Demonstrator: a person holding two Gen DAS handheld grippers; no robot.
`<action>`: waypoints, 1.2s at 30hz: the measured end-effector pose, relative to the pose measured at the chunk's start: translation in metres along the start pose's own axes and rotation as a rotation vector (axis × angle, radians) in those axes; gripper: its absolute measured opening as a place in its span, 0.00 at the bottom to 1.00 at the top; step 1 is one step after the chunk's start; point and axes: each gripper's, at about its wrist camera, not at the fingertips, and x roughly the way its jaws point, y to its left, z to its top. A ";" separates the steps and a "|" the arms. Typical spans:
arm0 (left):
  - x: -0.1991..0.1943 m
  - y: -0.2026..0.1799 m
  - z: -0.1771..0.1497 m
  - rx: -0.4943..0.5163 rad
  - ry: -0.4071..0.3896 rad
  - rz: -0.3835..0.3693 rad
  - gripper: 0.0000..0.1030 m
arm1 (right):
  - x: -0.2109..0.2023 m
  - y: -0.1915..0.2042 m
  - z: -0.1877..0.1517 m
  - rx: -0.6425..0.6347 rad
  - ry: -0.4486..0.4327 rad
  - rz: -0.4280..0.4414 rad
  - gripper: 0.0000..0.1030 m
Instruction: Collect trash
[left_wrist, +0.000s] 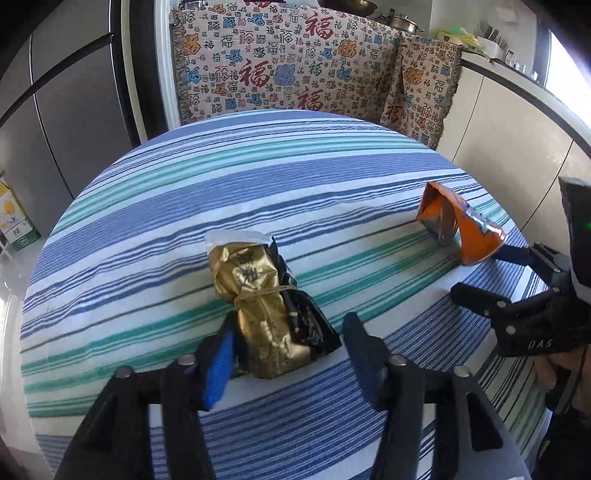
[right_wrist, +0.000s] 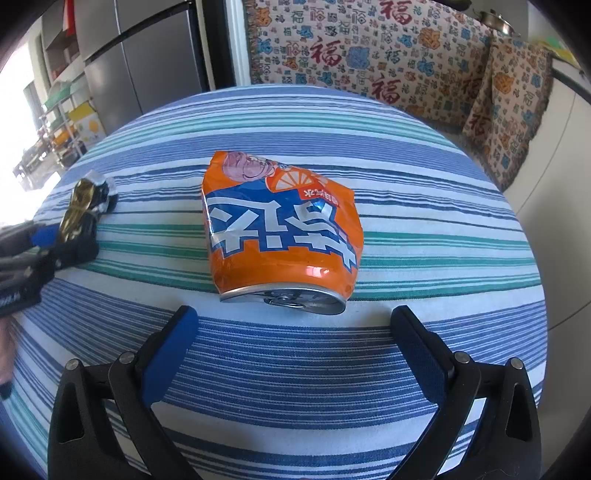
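Here, a round tabletop (left_wrist: 258, 177) covered in a blue, teal and white striped cloth fills both views. Behind the tabletop hangs a cream woven blanket (left_wrist: 295, 62) printed with red and blue Chinese characters, and a grey refrigerator (left_wrist: 74, 122) stands off the tabletop's far left edge.

On the tabletop, toward its right side, lies a crushed orange aluminium soda can (right_wrist: 280, 229) with blue and white lettering, on its side with its silver pull-tab end facing the right gripper (right_wrist: 295, 347). That gripper's two blue-padded fingers are spread wide, resting low over the tabletop just short of the can, one to each side of the can's end, not touching it.

Nearer the tabletop's left side lies a crumpled gold and black foil packet (left_wrist: 269, 314), cinched around its middle by a rubber band, with a white torn edge at its far end. The left gripper (left_wrist: 288, 350) is spread around the near end of this packet, its blue pads on either side; whether the left pad touches the foil cannot be told.
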 end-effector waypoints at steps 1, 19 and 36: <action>0.001 0.000 -0.003 0.004 -0.004 0.017 0.71 | 0.000 0.000 0.000 0.000 0.000 0.000 0.99; 0.006 0.003 -0.007 0.010 -0.011 0.051 0.79 | -0.001 -0.004 -0.001 0.014 -0.003 -0.005 0.99; 0.005 0.005 -0.008 0.010 -0.009 0.051 0.79 | 0.001 0.000 -0.002 0.022 -0.008 -0.016 0.99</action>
